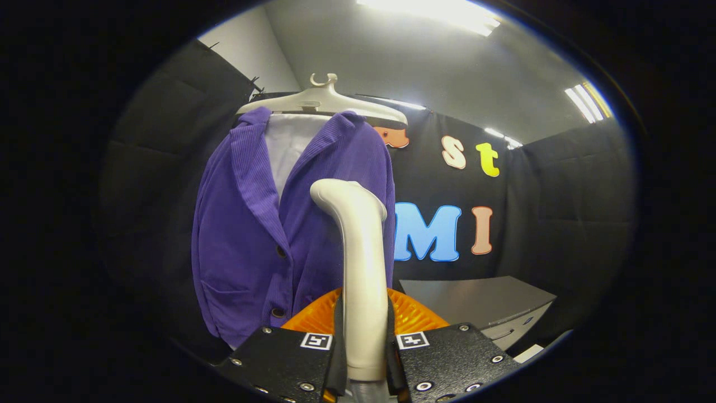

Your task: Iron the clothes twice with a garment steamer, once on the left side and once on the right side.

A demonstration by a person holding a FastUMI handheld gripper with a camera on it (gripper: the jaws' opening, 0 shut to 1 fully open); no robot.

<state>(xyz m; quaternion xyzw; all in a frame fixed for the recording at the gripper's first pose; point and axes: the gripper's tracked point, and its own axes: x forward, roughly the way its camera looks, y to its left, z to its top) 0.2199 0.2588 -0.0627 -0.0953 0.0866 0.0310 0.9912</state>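
claw (364, 350) clenched on steamer handle (361, 268) | head near purple corduroy jacket (291, 224) | advice: stroke slowly, head flat, one side fully

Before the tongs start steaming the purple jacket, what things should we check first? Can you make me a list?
1. Tongs hold the steamer firmly: ok, both fingers press on its handle.
2. Steamer head points at the purple jacket: ok, its bent top faces the cloth.
3. Jacket hangs properly on the hanger: ok, both shoulders sit on it.
4. Steamer head touches the fabric: cannot tell, the gap is hard to judge from behind.
5. Steam is coming out: cannot tell, none is visible.
6. Grey cabinet out of the way: ok, it stands off to the jacket's side.
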